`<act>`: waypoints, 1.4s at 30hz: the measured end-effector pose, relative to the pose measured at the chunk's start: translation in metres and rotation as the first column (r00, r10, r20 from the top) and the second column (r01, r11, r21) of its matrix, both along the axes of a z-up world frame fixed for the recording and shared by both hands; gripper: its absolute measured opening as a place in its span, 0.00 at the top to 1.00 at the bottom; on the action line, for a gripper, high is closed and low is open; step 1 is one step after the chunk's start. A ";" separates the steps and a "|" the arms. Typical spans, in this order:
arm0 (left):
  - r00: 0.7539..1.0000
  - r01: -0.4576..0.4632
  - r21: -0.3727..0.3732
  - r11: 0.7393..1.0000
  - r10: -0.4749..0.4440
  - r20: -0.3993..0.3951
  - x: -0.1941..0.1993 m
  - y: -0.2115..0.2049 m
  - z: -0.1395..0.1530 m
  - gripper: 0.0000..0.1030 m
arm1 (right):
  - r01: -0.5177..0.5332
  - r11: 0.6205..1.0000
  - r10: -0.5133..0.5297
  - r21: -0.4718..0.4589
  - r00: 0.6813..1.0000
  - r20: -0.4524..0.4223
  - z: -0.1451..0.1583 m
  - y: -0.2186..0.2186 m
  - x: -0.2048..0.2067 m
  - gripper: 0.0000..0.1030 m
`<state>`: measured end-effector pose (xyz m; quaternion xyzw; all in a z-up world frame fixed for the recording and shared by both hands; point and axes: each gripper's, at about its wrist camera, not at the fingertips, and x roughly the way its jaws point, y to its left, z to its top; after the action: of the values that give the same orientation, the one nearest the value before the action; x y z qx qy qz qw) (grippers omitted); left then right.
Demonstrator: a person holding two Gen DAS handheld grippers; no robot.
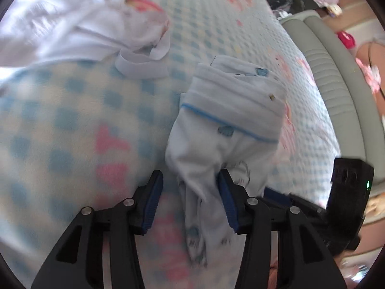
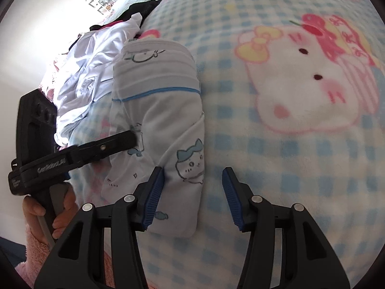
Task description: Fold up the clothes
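From my left wrist camera, I see my left gripper (image 1: 190,180) with its black arms and blue pads. The pads stand apart, and a bunched bit of the small white folded garment with the thin blue line and little cartoon animals (image 1: 231,120) hangs between them. The cloth touches the right pad, but I cannot tell if the pads pinch it. The garment lies on the soft fleece blanket with blue and white checks and pink cartoon pictures (image 1: 72,125). Farther back lies a crumpled white shirt (image 1: 79,21) with a loose white strap. A grey padded bed edge (image 1: 336,91) runs along the right side.

From my right wrist camera, I see my right gripper (image 2: 192,180) wide open, holding nothing. Its left pad sits just beside the garment (image 2: 168,115), which lies folded on the blanket (image 2: 276,168). A big white cartoon cat face with a yellow bow is printed on the blanket. My left gripper (image 2: 134,137) reaches in from the left and touches the garment's edge. A hand (image 2: 60,214) holds its handle. The white shirt (image 2: 89,69) lies behind.
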<state>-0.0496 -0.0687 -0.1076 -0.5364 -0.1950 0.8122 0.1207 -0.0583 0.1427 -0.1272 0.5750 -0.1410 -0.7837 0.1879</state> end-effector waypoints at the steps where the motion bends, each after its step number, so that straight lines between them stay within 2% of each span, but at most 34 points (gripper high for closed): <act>1: 1.000 0.012 -0.019 1.000 -0.013 -0.027 0.009 0.003 0.007 0.53 | -0.003 1.000 0.003 0.008 1.000 -0.026 0.007 0.004 0.005 0.50; 4: 0.996 0.062 -0.031 0.998 -0.064 -0.068 0.031 0.017 0.018 0.54 | 0.000 1.000 0.000 0.011 0.999 -0.038 0.009 0.008 0.010 0.50; 8: 0.996 0.087 -0.110 0.990 -0.090 -0.020 0.030 0.042 0.001 0.54 | 0.009 1.000 -0.009 0.013 0.999 -0.030 0.004 0.011 0.014 0.50; 10: 0.997 0.068 -0.097 0.993 -0.065 0.034 0.029 0.038 -0.011 0.53 | 0.014 1.000 -0.014 0.014 1.000 -0.026 0.002 0.013 0.016 0.50; 12: 0.998 0.059 -0.072 0.996 -0.056 0.041 0.033 0.029 -0.014 0.54 | 0.019 1.000 -0.018 0.015 1.000 -0.022 0.000 0.014 0.018 0.51; 15: 0.997 0.072 -0.093 0.993 -0.068 0.042 0.035 0.019 -0.010 0.54 | 0.026 1.000 -0.025 0.016 1.000 -0.016 -0.003 0.017 0.021 0.51; 18: 0.998 0.050 -0.023 0.998 -0.049 0.044 0.038 0.010 -0.006 0.56 | 0.030 1.000 -0.030 0.008 0.999 -0.010 -0.005 0.019 0.023 0.51; 21: 0.997 0.043 0.129 0.991 -0.051 0.062 0.035 0.003 -0.011 0.56 | 0.010 0.995 -0.011 -0.103 1.000 -0.006 -0.004 0.019 0.019 0.50; 22: 0.996 0.039 0.146 0.989 -0.050 0.073 0.035 0.003 -0.014 0.56 | 0.002 0.992 -0.003 -0.129 1.000 -0.004 -0.004 0.018 0.017 0.50; 25: 0.996 0.038 0.120 0.992 -0.048 0.077 0.039 0.006 -0.021 0.58 | -0.021 0.994 0.022 -0.103 1.000 0.010 -0.014 0.008 0.015 0.49; 27: 0.996 0.024 0.112 0.993 -0.033 0.077 0.041 0.006 -0.031 0.66 | -0.027 0.997 0.028 -0.069 1.000 0.013 -0.020 0.002 0.014 0.49; 29: 0.997 0.012 0.099 0.995 -0.020 0.079 0.043 0.006 -0.040 0.69 | -0.011 0.999 0.012 -0.051 1.000 0.027 -0.027 -0.002 0.013 0.52; 34: 0.995 0.013 0.096 0.995 -0.022 0.096 0.044 0.000 -0.028 0.69 | -0.016 1.000 0.016 0.012 1.000 0.004 -0.023 0.005 0.022 0.54; 36: 0.996 0.009 0.103 0.995 -0.018 0.091 0.045 -0.005 -0.019 0.68 | -0.003 1.000 0.003 0.006 1.000 -0.006 -0.017 0.012 0.025 0.54; 38: 0.999 0.015 0.063 0.998 -0.018 0.048 0.044 -0.007 -0.001 0.66 | 0.018 1.000 -0.018 -0.019 1.000 -0.016 -0.009 0.020 0.026 0.54; 41: 0.998 0.021 -0.036 0.999 -0.024 -0.064 0.032 -0.002 0.034 0.66 | 0.032 0.997 -0.036 -0.072 0.998 -0.060 0.006 0.027 0.018 0.52; 42: 0.994 0.030 -0.043 0.999 -0.034 -0.106 0.026 0.000 0.045 0.66 | 0.034 0.996 -0.040 -0.087 0.997 -0.064 0.009 0.028 0.013 0.52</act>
<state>-0.0241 -0.0689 -0.0630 -0.4979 -0.1627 0.8415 0.1326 -0.0451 0.1708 -0.1177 0.5376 -0.1789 -0.7987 0.2025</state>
